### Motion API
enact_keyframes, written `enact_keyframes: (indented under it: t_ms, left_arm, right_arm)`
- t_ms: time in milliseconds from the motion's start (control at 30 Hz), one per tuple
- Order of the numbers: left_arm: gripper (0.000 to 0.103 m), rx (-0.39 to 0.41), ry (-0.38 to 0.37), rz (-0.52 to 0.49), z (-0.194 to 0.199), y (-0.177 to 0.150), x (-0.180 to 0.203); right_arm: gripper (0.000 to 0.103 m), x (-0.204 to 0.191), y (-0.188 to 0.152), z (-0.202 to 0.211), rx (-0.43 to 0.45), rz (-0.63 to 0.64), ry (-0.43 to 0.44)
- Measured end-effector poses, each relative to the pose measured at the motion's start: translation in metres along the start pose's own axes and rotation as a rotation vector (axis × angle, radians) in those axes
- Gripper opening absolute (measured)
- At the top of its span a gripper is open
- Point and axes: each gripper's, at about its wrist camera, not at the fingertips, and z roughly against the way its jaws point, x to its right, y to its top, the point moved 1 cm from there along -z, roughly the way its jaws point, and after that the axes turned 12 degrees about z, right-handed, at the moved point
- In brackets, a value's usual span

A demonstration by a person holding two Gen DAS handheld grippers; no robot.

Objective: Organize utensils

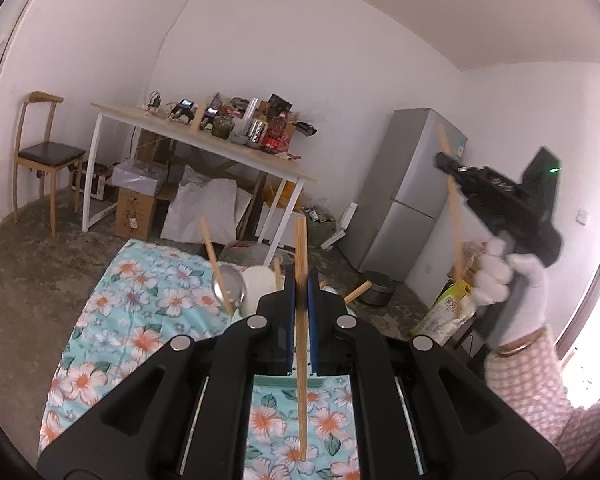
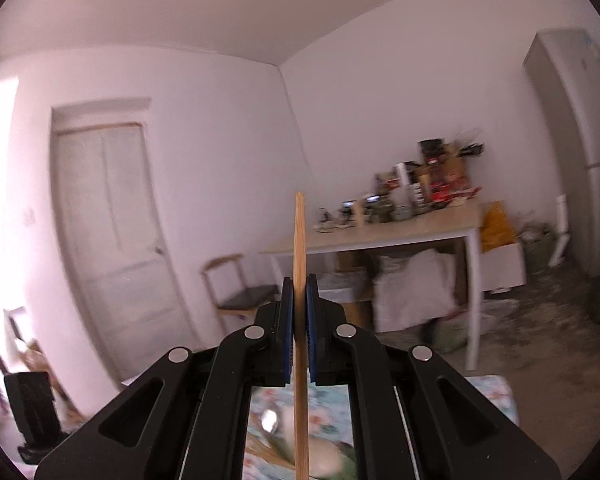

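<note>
My left gripper (image 1: 301,280) is shut on a wooden chopstick (image 1: 301,248) that stands upright between its blue pads, above the floral tablecloth (image 1: 132,300). Just beyond it lie a metal spoon (image 1: 230,290), a white bowl (image 1: 258,284) and other wooden sticks. My right gripper (image 2: 299,284) is likewise shut on an upright wooden chopstick (image 2: 299,232). In the left wrist view that right gripper (image 1: 446,162) shows at the right, raised in a white-gloved hand (image 1: 500,276), its chopstick (image 1: 452,200) hanging through the fingers. Under the right gripper a spoon (image 2: 270,418) and bowl show blurred.
A white-legged table (image 1: 204,140) crowded with bottles and boxes stands against the far wall, with boxes and bags beneath. A wooden chair (image 1: 46,152) is at the left, a grey fridge (image 1: 408,184) at the right, a dark pot (image 1: 376,288) on the floor. A door (image 2: 108,232) shows left.
</note>
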Motion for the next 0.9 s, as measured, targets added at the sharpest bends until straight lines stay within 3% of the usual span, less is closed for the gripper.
enact_keyframes:
  t_ms: [300,567,900]
  left_arm:
    - [0.005,0.029,-0.073,-0.028,-0.006,0.020,0.017]
    - [0.005,0.050,-0.129,-0.052,-0.018,0.028,0.034]
    - [0.005,0.039,-0.139,-0.054,-0.035,0.026,0.039]
  right_arm:
    - [0.006,0.025,-0.047,-0.051,0.016,-0.079,0.053]
    - [0.006,0.047,-0.081,-0.087,-0.025,-0.101,0.055]
    - [0.006,0.056,-0.103,-0.108,-0.080,-0.091,0.032]
